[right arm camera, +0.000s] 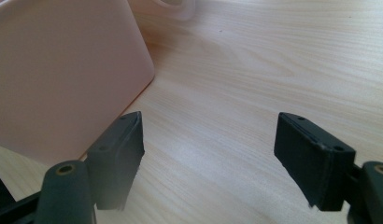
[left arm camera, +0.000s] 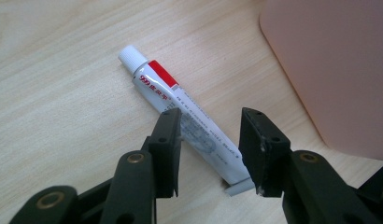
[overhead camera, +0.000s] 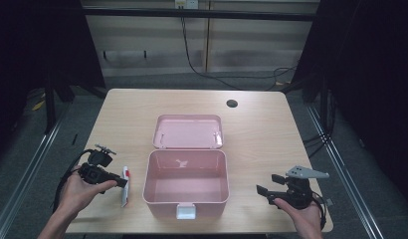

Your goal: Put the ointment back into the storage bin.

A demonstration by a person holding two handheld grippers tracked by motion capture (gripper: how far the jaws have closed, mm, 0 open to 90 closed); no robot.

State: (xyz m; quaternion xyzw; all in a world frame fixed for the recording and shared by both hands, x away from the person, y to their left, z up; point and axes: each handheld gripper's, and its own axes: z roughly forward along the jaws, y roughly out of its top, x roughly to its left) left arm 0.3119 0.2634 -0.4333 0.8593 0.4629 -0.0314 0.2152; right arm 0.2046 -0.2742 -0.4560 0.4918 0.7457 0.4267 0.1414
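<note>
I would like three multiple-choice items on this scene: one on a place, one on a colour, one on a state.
1. Where does the tube lie?
A. inside the box
B. on the table, left of the box
C. on the lid

2. What colour is the box?
A. pink
B. blue
C. green

3. How is the lid?
A. shut
B. taken away
C. open, folded back

Key: 1 B, the high view shows it beside the box's left wall; 2 A, walls and lid are pink; 3 C, the lid lies back behind the box.
</note>
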